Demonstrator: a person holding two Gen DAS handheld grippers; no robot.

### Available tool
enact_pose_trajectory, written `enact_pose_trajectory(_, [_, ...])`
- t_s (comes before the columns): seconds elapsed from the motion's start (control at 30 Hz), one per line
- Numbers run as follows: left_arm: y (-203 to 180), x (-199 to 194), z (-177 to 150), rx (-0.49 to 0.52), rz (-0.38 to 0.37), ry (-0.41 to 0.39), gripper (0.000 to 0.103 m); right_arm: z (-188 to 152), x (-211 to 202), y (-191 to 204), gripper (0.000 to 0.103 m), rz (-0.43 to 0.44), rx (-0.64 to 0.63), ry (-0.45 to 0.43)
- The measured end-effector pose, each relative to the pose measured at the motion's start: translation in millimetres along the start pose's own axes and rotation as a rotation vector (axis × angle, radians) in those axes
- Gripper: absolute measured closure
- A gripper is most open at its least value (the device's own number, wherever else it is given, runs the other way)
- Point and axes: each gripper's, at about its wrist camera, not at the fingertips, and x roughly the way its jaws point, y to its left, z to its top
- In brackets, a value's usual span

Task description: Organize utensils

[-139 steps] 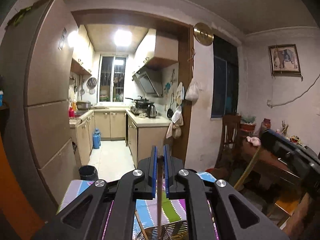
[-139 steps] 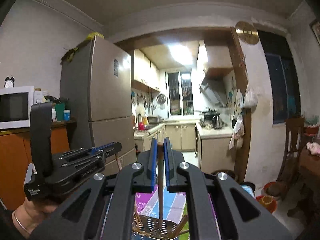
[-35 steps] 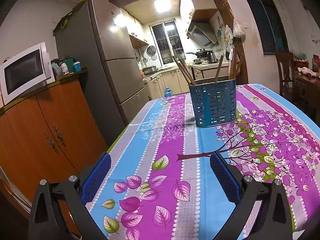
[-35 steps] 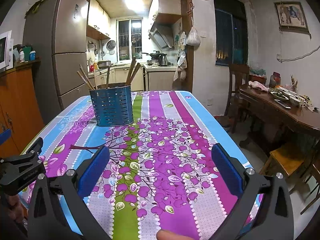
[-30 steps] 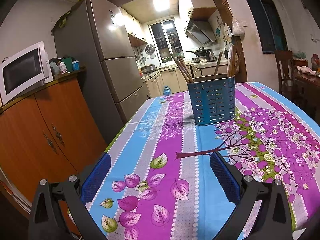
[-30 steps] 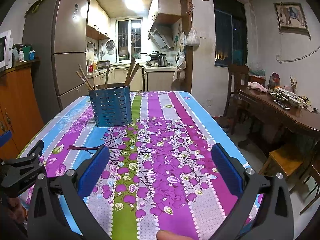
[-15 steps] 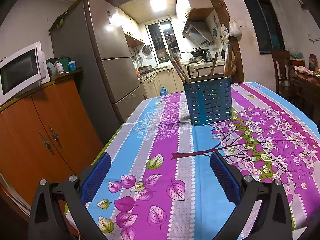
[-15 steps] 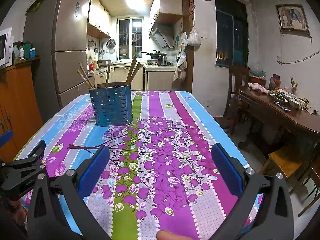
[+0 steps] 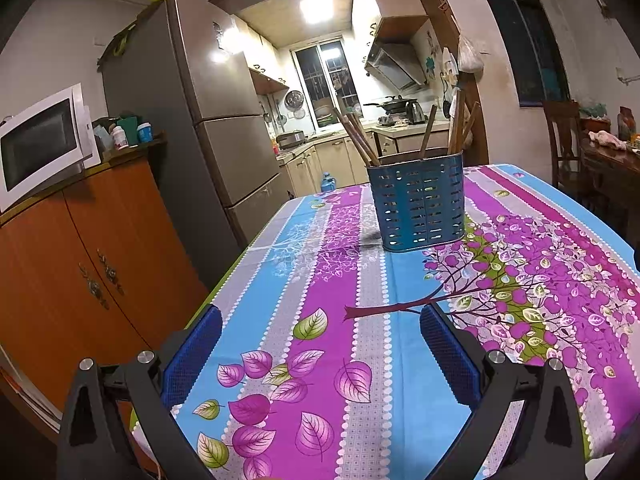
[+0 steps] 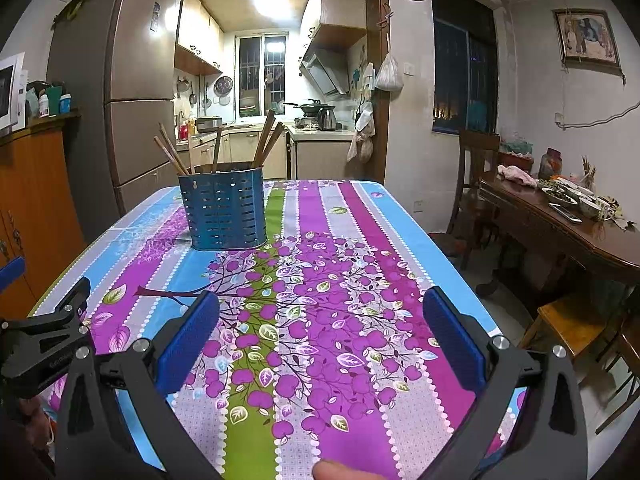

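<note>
1. left tongs (image 9: 320, 344): black frame, blue ribbed pads, jaws spread wide, nothing between them; held low over the near edge of the counter. also seen from the side at the lower left of the right wrist view.
2. right tongs (image 10: 320, 340): same build, jaws spread wide and empty; held over the near end of the counter, to the right of the left tongs. a fingertip (image 10: 332, 470) shows at the bottom edge of that view.
3. counter (image 10: 360, 240): covered with a striped cloth in purple, blue, grey and green, printed with a tree and leaves. bare apart from item 4.
4. utensil holder (image 9: 418, 200): blue, perforated walls, standing upright toward the far end of the counter, well apart from both tongs.
5. chopsticks (image 9: 356, 136): brown wooden sticks standing inside the utensil holder, leaning outward left and right; exact count cannot be told.
6. fridge (image 9: 208, 120): tall, grey, left of the counter beside the kitchen doorway.
7. microwave (image 9: 40, 140): white, on an orange cabinet (image 9: 92, 264) at far left.
8. side table (image 10: 568, 224): dark wood, right of the counter, carrying bowls and small items; wooden chair (image 10: 476, 176) near it.
</note>
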Motion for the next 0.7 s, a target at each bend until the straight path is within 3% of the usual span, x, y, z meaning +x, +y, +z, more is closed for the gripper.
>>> enact_pose_trajectory(0.7, [-4.4,-5.0,-1.8,0.016,0.004,-0.016,0.004,-3.8,2.5,-1.8,0.005,-0.004,0.002,0.003])
